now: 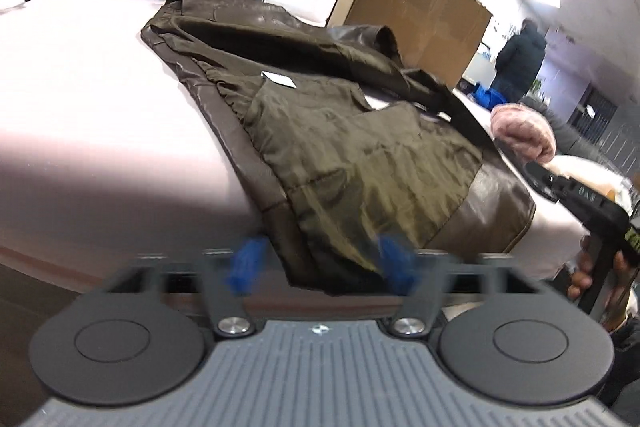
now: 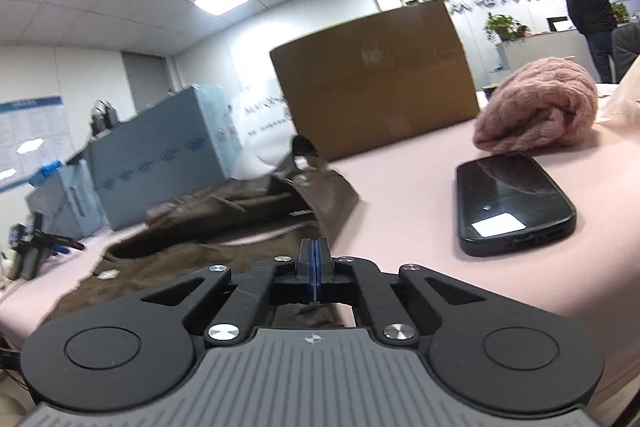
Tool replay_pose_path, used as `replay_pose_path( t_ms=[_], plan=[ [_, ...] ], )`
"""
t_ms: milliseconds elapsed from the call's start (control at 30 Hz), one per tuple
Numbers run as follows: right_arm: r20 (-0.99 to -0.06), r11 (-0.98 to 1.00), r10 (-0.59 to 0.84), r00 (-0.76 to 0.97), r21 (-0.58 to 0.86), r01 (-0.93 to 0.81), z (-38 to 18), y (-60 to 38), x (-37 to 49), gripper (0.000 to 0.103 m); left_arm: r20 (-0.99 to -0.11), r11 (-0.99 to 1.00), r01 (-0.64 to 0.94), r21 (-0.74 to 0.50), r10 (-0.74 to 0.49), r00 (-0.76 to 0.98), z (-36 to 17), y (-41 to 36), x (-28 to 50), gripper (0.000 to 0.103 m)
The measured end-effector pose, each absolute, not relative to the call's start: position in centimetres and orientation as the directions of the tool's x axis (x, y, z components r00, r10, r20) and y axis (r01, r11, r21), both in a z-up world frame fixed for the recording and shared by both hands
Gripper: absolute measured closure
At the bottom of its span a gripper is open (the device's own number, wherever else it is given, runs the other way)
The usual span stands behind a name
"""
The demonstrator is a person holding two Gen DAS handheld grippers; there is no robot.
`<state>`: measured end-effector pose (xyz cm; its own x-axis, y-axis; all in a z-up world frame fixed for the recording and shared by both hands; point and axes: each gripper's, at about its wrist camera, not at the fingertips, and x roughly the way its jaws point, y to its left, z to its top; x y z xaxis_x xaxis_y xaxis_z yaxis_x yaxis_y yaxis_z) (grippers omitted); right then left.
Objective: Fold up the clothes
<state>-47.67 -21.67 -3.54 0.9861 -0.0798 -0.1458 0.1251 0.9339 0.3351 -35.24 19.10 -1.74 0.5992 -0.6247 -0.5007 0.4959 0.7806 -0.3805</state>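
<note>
Your left hand-held gripper [image 1: 320, 267] sits closest to the lens, its blue-padded fingers [image 1: 246, 265] spread apart over the near hem of a brown jacket [image 1: 340, 147], not pressing it. That jacket lies lining-up across the pale pink bench [image 1: 80, 87], one sleeve folded over its middle and a small white label [image 1: 279, 79] showing on the lining. Your right hand-held gripper [image 2: 315, 259] has its fingers pressed together; whether they pinch jacket fabric cannot be told, though brown cloth lies directly beneath and ahead of them. To its right a dark phone [image 2: 514, 201] lies flat on the bench, touching a rolled pink knit garment [image 2: 540, 111] behind it. Beyond the jacket stands a closed brown cardboard box [image 2: 376, 83], contents hidden, with blue-grey wrapped cartons [image 2: 160, 143] to its left. At the back, a person in dark clothes [image 2: 588, 11] stands at a counter.
</note>
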Motion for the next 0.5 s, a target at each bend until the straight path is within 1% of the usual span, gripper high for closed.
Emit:
replay_pose_path(
  t_ms=[67,100,133,167,200,233,267,300,400,433,467,500],
  plan=[
    [-0.185,0.946,-0.014,0.983,0.316,0.073,-3.3,-21.3,-47.2,0.101,-0.500,0.778,0.507,-0.370,-0.627,0.597,-2.0,18.8,-35.2,0.015],
    [-0.195,0.950,-0.015,0.981,0.302,0.075,-3.3,-21.0,-47.1,0.101,-0.512,0.774,0.523,-0.357,-0.630,0.584,-2.2,18.4,-35.2,0.015],
    [-0.206,0.955,-0.019,0.978,0.287,0.079,-3.3,-20.6,-47.0,0.096,-0.523,0.774,0.535,-0.339,-0.627,0.577,-2.3,18.0,-35.2,0.015],
    [-0.218,0.960,-0.063,0.974,0.252,0.118,-3.3,-19.9,-46.9,0.090,-0.531,0.774,0.544,-0.323,-0.624,0.573,-2.4,17.6,-35.2,0.015],
    [-0.207,0.958,-0.089,0.974,0.251,0.141,-3.2,-19.9,-46.9,0.060,-0.535,0.776,0.547,-0.314,-0.620,0.574,-2.5,17.4,-35.2,0.015],
    [-0.196,0.954,-0.114,0.974,0.251,0.163,-3.2,-20.0,-47.0,0.033,-0.538,0.778,0.549,-0.305,-0.616,0.575,-2.6,17.2,-35.2,0.015],
    [-0.185,0.950,-0.140,0.973,0.250,0.185,-3.1,-20.0,-47.1,0.030,-0.539,0.781,0.550,-0.295,-0.611,0.579,-2.8,16.8,-35.2,0.017],
    [-0.175,0.946,-0.165,0.971,0.250,0.206,-3.1,-20.0,-47.1,0.031,-0.538,0.784,0.553,-0.282,-0.607,0.586,-2.8,16.5,-35.3,0.018],
    [-0.184,0.939,-0.204,0.962,0.241,0.245,-3.2,-20.7,-46.3,0.031,-0.533,0.786,0.569,-0.244,-0.598,0.598,-3.0,15.7,-35.4,0.025],
    [-0.193,0.934,-0.220,0.956,0.240,0.263,-3.3,-21.0,-45.9,0.033,-0.536,0.785,0.572,-0.236,-0.596,0.598,-3.0,15.4,-35.4,0.032],
    [-0.206,0.932,-0.223,0.953,0.242,0.271,-3.6,-21.4,-45.4,0.034,-0.538,0.785,0.575,-0.230,-0.595,0.597,-3.1,15.1,-35.3,0.035],
    [-0.224,0.931,-0.211,0.952,0.251,0.265,-3.8,-21.7,-44.9,0.039,-0.539,0.788,0.574,-0.223,-0.590,0.601,-3.1,15.0,-35.4,0.037]
  ],
)
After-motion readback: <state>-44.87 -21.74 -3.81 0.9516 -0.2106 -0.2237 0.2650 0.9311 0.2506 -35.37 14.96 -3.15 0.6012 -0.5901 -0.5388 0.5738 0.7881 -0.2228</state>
